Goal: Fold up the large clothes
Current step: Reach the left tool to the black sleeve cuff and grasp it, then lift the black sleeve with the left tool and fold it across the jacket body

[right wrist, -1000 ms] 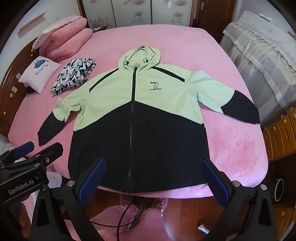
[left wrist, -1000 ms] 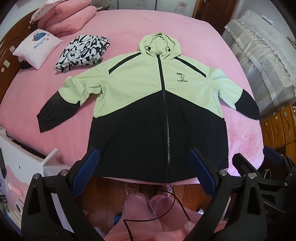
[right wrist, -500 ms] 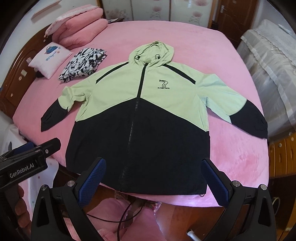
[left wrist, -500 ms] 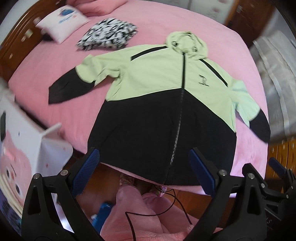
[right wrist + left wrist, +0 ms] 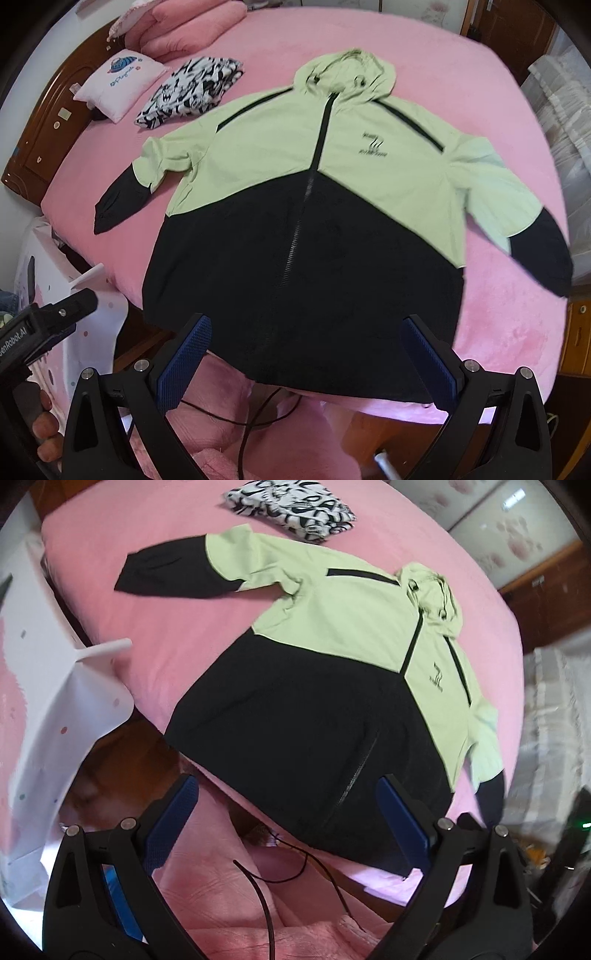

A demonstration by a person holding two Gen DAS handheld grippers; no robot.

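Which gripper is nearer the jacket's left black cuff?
Left. The left gripper has swung toward the black cuff; the right gripper sits at the jacket hem's middle.

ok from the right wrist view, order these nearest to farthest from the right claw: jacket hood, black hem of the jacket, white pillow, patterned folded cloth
1. black hem, just ahead of the right claw
2. jacket hood, far centre
3. patterned folded cloth, far left
4. white pillow, farther left by the headboard

Hood versus cloth is close.
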